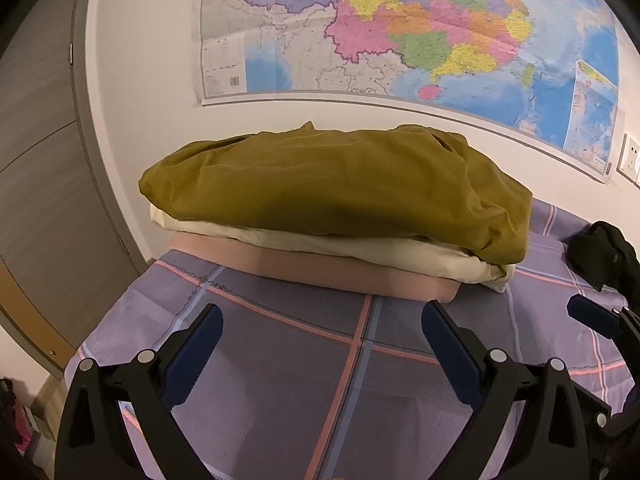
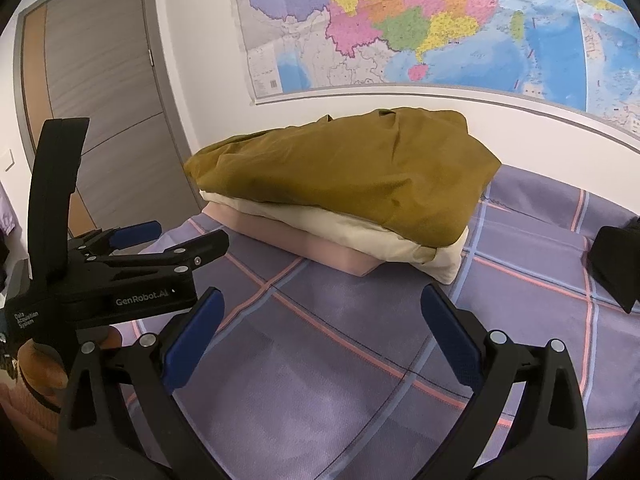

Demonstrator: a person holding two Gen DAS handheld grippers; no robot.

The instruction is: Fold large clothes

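Plaid bedsheet (image 1: pixel 280 344) beneath both wide-open, empty hand-held grippers: left (image 1: pixel 322 322), right (image 2: pixel 320 306).

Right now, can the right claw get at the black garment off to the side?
Probably yes. The right claw is open and empty, and only bare plaid bedsheet lies between it and the black garment; the folded stack sits farther left.

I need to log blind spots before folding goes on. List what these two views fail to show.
- Dark garment: cut off by the right edge in both wrist views, so its size and type are unclear.
- Pink bottom layer: mostly covered by the cream layer and olive garment.
- Back of the stack: hidden by the stack itself.
- Map lettering: too small.
- Left gripper and right gripper: both open, empty.
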